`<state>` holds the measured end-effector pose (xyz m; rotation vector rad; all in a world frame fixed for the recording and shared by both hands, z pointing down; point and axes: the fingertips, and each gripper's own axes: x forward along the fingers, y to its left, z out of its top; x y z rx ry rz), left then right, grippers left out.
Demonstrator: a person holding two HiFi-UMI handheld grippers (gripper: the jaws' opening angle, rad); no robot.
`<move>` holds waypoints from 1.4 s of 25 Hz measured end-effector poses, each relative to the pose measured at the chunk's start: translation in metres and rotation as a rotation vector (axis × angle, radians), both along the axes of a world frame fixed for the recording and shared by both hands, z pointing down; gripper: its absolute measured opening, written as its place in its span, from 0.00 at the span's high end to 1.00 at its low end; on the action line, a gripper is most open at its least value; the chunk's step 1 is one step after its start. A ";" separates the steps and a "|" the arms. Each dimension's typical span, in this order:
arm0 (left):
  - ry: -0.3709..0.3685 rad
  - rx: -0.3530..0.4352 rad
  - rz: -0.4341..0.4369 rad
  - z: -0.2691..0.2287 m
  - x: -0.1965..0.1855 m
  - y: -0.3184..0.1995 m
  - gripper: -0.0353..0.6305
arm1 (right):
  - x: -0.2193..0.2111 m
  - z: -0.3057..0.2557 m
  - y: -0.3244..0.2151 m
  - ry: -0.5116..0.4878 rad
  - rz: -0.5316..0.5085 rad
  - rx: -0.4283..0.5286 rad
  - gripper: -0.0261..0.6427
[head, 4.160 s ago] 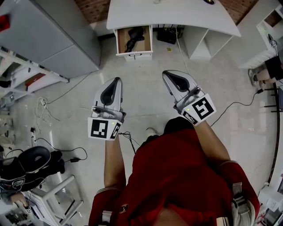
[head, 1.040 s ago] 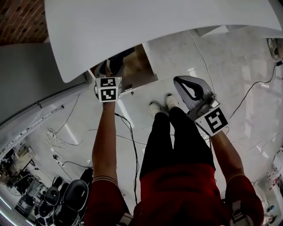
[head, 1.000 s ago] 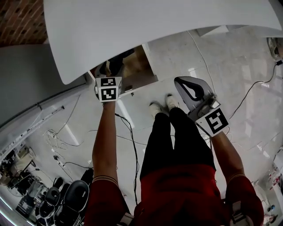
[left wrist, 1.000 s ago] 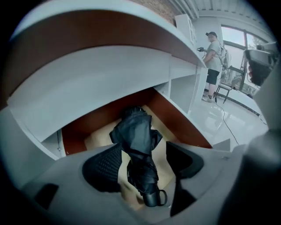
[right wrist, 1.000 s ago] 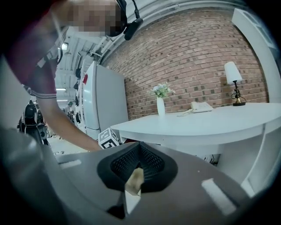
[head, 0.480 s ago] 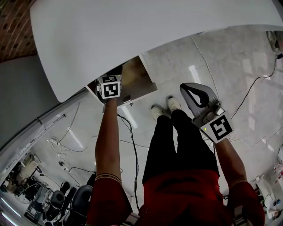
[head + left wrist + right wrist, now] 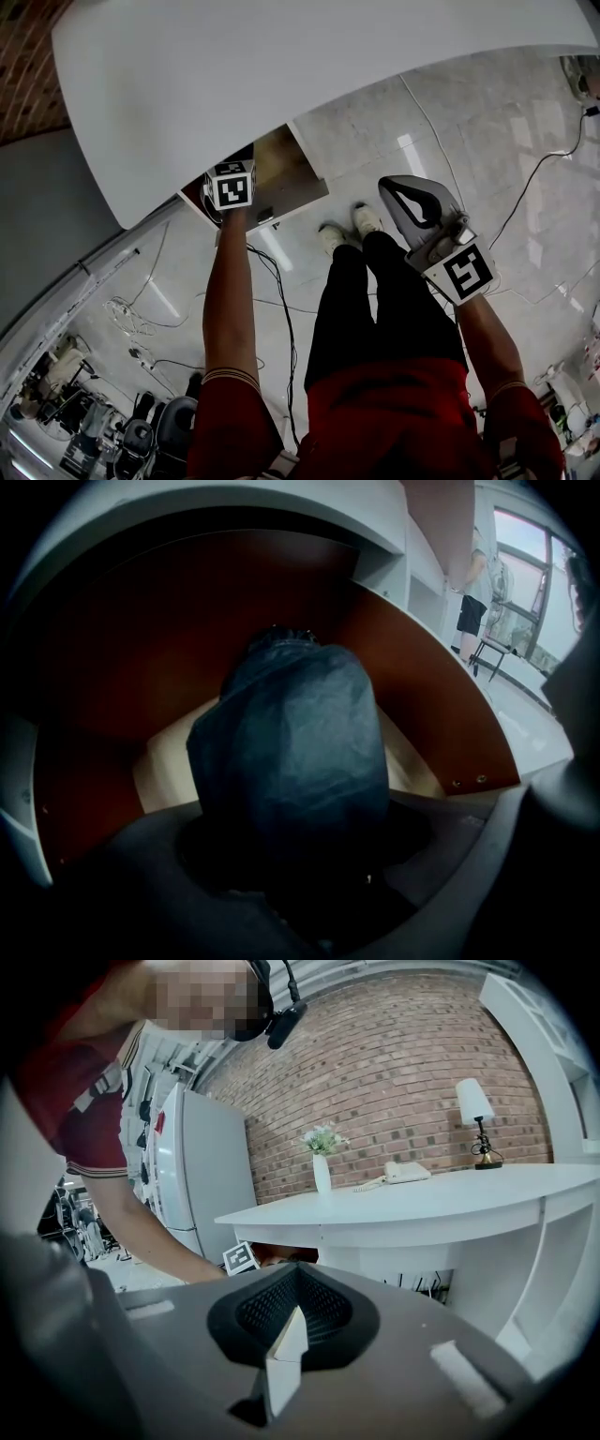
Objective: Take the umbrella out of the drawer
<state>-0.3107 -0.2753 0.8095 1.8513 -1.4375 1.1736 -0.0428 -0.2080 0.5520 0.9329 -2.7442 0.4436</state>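
Note:
The umbrella [image 7: 291, 752], folded in a dark fabric cover, lies in the open drawer [image 7: 422, 696] with brown walls. It fills the middle of the left gripper view. My left gripper [image 7: 300, 855] reaches down into the drawer, its jaws closing round the umbrella's near end with dark gaps still on both sides. From the head view only its marker cube [image 7: 232, 186] shows at the drawer [image 7: 292, 173], under the white desk's edge. My right gripper [image 7: 392, 187] hangs shut and empty over the floor to the right, away from the drawer.
The white desk top [image 7: 328, 56] overhangs the drawer. On it stand a vase [image 7: 322, 1164], a telephone [image 7: 405, 1173] and a lamp [image 7: 476, 1119]. The person's shoes [image 7: 347, 228] are just before the drawer. Cables [image 7: 272, 281] trail across the floor, and a grey cabinet [image 7: 47, 216] stands left.
The person has stepped from mid-room up to the desk. Over the last second the left gripper sank deeper into the drawer, while the right gripper dropped slightly and stayed shut.

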 end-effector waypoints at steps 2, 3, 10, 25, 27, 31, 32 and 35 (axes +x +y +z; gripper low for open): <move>-0.007 -0.026 0.001 -0.006 -0.001 0.001 0.54 | 0.001 0.000 0.001 0.004 0.001 -0.004 0.94; -0.011 -0.040 0.014 -0.007 0.000 0.002 0.54 | 0.002 -0.001 0.001 0.004 0.002 -0.004 0.94; -0.082 -0.138 0.238 -0.007 0.025 0.026 0.56 | 0.006 -0.016 0.003 -0.006 0.015 0.008 0.94; -0.078 -0.127 0.383 -0.093 0.058 0.077 0.56 | 0.005 -0.062 0.017 -0.047 -0.011 0.055 0.94; -0.065 -0.110 0.398 -0.108 0.064 0.087 0.56 | 0.005 -0.070 0.021 -0.049 -0.023 0.068 0.94; -0.028 -0.055 0.415 -0.147 0.080 0.110 0.56 | 0.007 -0.087 0.028 -0.056 -0.036 0.083 0.94; -0.012 -0.034 0.413 -0.159 0.084 0.114 0.56 | 0.007 -0.093 0.030 -0.059 -0.039 0.089 0.94; 0.040 0.037 0.395 -0.197 0.099 0.126 0.56 | 0.010 -0.107 0.035 -0.058 -0.053 0.097 0.94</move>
